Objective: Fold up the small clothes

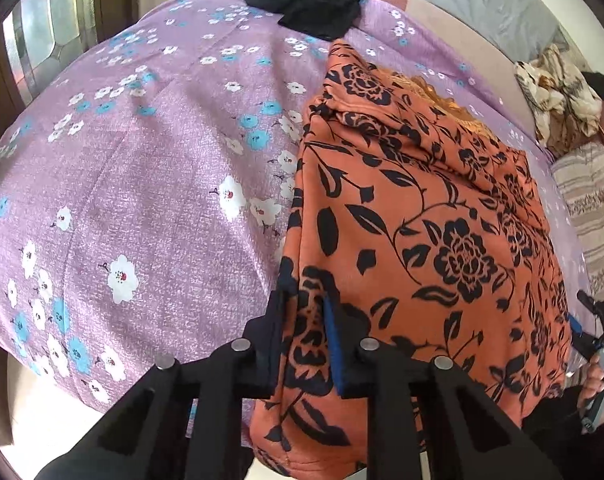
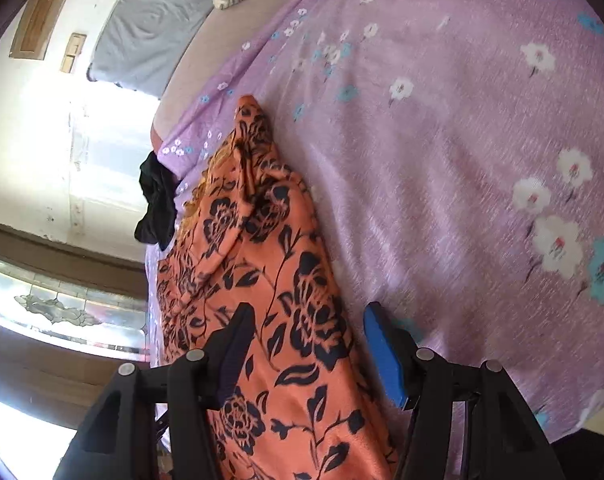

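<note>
An orange garment with a black flower print [image 1: 422, 220] lies lengthwise on the purple flowered bedsheet [image 1: 161, 160], its near end hanging over the bed's edge. My left gripper [image 1: 306, 328] is shut on the garment's near left edge, with cloth pinched between the pads. In the right wrist view the same garment [image 2: 269, 264] runs between the fingers of my right gripper [image 2: 310, 344]. That gripper stands open: the dark pad rests at the cloth and the blue pad [image 2: 386, 360] is beside its edge. The right gripper [image 1: 594, 320] also shows by the garment's right corner.
A crumpled black garment [image 1: 314, 4] lies at the bed's far edge. A beige patterned cloth [image 1: 558, 92] and a striped cloth [image 1: 594, 208] sit at the right. A grey mattress or pillow [image 2: 149, 28] leans by the wall. The purple sheet [image 2: 442, 160] is bare beside the garment.
</note>
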`<state>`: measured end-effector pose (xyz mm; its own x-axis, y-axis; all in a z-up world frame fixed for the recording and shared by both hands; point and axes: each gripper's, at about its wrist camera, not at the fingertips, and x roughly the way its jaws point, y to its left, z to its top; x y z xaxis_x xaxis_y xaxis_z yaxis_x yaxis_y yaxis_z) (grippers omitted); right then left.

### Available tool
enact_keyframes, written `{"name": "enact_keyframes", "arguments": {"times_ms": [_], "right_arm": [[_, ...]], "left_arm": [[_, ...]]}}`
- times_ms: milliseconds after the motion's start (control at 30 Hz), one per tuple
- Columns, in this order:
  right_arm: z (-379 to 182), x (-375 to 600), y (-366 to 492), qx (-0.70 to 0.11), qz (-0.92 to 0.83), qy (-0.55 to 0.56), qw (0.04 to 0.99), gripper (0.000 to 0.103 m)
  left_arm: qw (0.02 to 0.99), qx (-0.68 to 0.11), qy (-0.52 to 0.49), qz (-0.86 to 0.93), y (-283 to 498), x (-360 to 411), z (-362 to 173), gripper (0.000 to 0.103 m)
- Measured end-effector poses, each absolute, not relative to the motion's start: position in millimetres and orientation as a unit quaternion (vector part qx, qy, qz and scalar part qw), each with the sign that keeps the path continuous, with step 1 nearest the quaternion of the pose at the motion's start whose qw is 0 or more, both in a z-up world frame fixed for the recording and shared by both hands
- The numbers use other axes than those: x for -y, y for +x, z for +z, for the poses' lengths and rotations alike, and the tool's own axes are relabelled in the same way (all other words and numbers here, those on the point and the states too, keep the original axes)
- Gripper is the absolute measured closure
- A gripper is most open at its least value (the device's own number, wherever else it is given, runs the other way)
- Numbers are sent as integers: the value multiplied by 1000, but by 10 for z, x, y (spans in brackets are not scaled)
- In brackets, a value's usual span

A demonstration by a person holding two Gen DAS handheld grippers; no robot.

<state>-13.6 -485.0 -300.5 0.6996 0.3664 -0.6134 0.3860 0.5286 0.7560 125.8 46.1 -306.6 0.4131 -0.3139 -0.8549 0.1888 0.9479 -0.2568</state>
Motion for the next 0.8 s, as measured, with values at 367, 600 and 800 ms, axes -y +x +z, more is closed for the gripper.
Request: {"name": "enact_keyframes", "arguments": {"times_ms": [367, 600, 800], "right_arm": [[-2894, 4539, -239, -389, 37, 466, 794, 42], [-2469, 4399, -302, -331, -77, 333, 880, 42], [-2369, 3954, -178, -365, 12, 269, 891, 42]], "left_arm": [[823, -543, -88, -140, 1134, -623, -3038, 40], [848, -514, -47, -122, 1153, -326, -2819, 40], [858, -499, 7, -123, 1036, 215, -2580, 38]]}}
